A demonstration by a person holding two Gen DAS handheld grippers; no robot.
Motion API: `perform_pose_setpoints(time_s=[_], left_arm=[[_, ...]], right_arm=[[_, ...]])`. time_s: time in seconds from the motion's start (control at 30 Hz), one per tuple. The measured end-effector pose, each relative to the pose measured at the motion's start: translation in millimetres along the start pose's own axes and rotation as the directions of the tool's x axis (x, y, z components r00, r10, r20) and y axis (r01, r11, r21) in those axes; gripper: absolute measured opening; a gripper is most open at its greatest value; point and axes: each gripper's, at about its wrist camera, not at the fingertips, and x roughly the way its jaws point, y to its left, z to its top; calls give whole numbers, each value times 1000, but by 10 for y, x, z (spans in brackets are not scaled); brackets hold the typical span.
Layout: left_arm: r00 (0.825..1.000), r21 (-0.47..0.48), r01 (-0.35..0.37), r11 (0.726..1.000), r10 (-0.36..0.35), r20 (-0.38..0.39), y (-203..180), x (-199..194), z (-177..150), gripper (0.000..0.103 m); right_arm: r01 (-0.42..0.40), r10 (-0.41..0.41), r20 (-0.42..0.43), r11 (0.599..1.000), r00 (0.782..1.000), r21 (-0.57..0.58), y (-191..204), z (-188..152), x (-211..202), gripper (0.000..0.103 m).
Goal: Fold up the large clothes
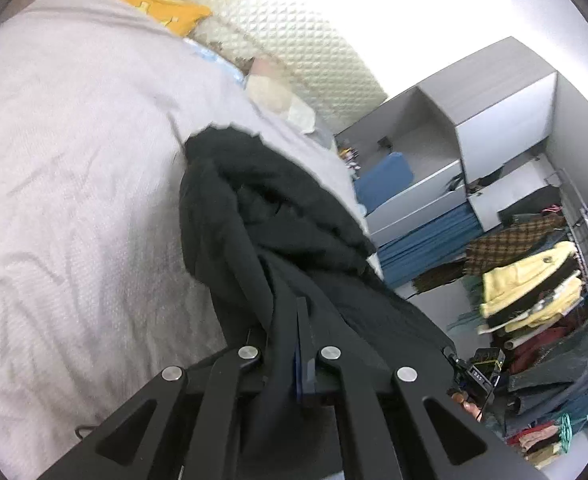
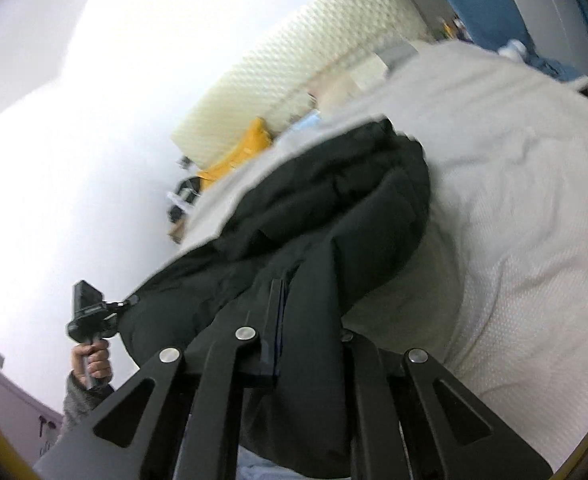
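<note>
A large black padded jacket (image 1: pixel 254 200) hangs bunched over the edge of a bed covered with a pale grey quilt (image 1: pixel 74 160). My left gripper (image 1: pixel 290 312) is shut on a fold of the jacket, which drapes over its fingers. In the right wrist view the same black jacket (image 2: pixel 333 208) lies against the quilt (image 2: pixel 513 200). My right gripper (image 2: pixel 294 300) is shut on another fold of it. The left gripper (image 2: pixel 88 312) and the hand that holds it show at the far left of that view, clamped on the jacket's other end.
A yellow garment (image 1: pixel 154 4) and a cream padded headboard (image 1: pixel 294 40) are at the bed's far end. Beside the bed stand grey open shelves (image 1: pixel 473 120) with blue fabric. A wire rack (image 1: pixel 553 300) holds piles of folded clothes.
</note>
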Motion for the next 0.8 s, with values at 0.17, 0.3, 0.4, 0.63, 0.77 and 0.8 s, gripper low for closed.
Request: perform_pose_setpoints(time_s=[0.17, 0.3, 0.4, 0.63, 0.77, 0.8], left_arm=[[1000, 136, -14, 991, 13, 9, -341, -544, -210, 2], [1000, 173, -4, 985, 4, -2, -517, -811, -389, 2], [1000, 218, -6, 976, 5, 6, -670, -990, -474, 2], [998, 213, -49, 976, 53, -15, -784, -826, -198, 3], [995, 208, -94, 974, 101, -20, -838, -478, 281, 3], [993, 209, -104, 972, 112, -25, -836, -389, 378, 3]], right_arm=[[-34, 35, 16, 997, 999, -65, 342, -24, -554, 8], [-61, 63, 29, 995, 998, -78, 520, -65, -869, 8], [-60, 62, 40, 996, 997, -64, 611, -35, -998, 8], [-13, 12, 26, 999, 1000, 38, 438, 445, -688, 9], [30, -31, 14, 995, 999, 90, 252, 868, -376, 9], [42, -43, 7, 993, 999, 106, 214, 980, -286, 9]])
